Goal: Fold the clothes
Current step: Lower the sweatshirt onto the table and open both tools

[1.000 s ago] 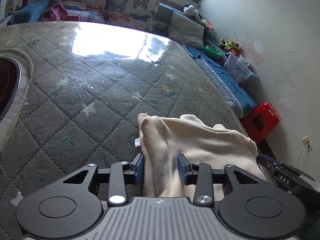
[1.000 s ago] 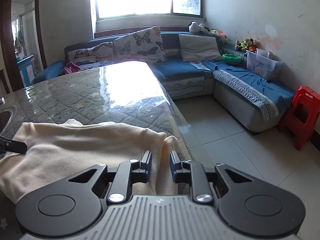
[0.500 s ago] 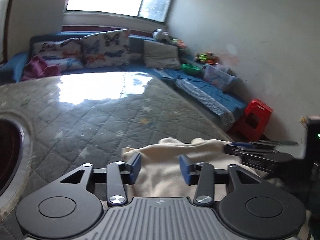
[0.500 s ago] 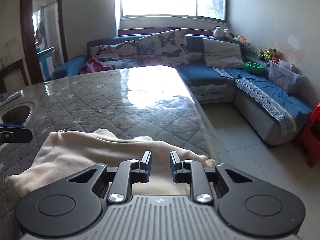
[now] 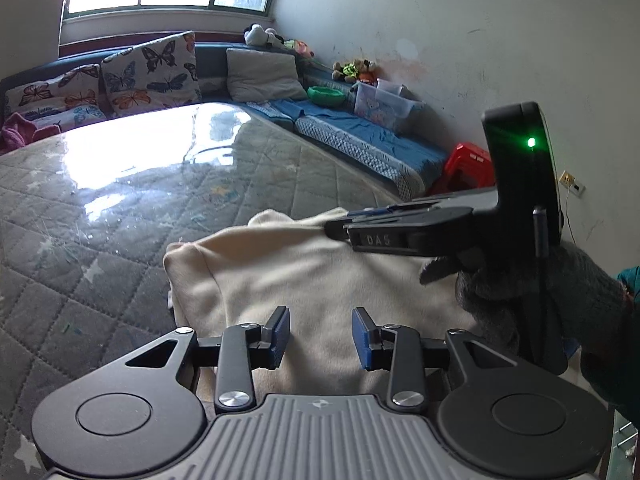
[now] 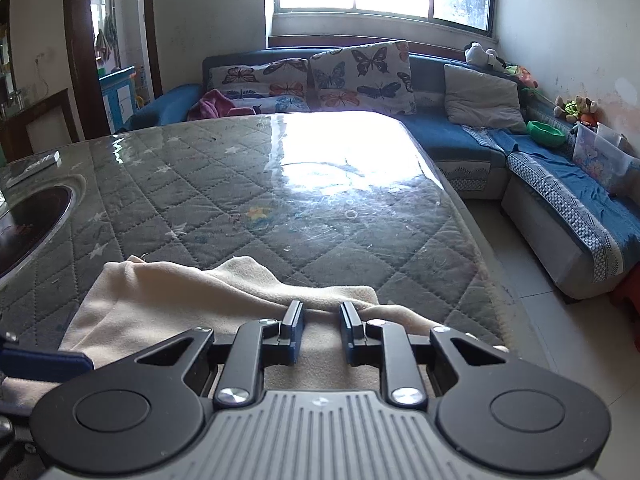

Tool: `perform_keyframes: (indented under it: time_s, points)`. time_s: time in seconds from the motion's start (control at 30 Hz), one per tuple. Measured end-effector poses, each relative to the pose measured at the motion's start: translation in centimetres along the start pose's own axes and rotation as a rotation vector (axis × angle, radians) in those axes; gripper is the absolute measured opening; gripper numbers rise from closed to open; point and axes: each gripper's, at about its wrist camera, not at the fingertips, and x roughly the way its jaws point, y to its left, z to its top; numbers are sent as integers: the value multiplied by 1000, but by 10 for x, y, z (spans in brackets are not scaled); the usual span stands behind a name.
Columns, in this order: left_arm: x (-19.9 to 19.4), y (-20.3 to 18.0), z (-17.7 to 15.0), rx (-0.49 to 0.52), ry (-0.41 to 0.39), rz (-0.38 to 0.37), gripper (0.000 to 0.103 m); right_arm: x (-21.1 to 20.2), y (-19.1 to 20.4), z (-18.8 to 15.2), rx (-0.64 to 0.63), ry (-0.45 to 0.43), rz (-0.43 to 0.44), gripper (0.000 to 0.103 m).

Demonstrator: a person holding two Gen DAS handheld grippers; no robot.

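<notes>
The cream-coloured fleece garment (image 5: pixel 304 276) is lying in a soft, rumpled heap at the near edge of the counter (image 5: pixel 120 200), which is covered in a grey quilted cloth with little stars under a shiny clear sheet. The fabric looks thick and fuzzy, with a few rounded folds along its far edge and one layer doubled over at the left corner. In the right wrist view the same garment (image 6: pixel 168 304) spreads out to the left, bunched into a ridge right in front of the fingers.

The left hand-held gripper (image 5: pixel 320 338) sits low over the cloth with its blue pads apart and the jaws closing in; fleece lies between them, but the pads don't seem to be pressing on it. The right hand-held gripper (image 6: pixel 320 330) has its jaws set narrow, with a fold of the cream fabric running up between the pads. I honestly can't tell if it's actually pinched or just sitting in the gap. From the left wrist camera you can see that right hand-held gripper from the side, its tips at the garment's far right edge, held by a grey knitted glove (image 5: pixel 560 292).
</notes>
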Motion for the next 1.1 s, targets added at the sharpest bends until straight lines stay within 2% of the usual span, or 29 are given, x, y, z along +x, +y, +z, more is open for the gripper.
perform_keyframes:
  time_s: [0.27,0.4,0.63,0.83,1.1]
  points:
    - [-2,2,-6,5,-3,1,37,-10,9,6,-29,-25,39,20]
    - [-1,3,-8,5,3,2,37,-2,22,9,-63,-8,65,21]
    - [-1,3,-9,0,7,3,39,9,27,12,-67,0,59,24]
    - [-2,0,-9,4,6,9,43,-17,19,7,-54,-27,50,24]
    - [-6,0,-8,6,-2,27,47,-59,12,-23,-62,-23,36,25]
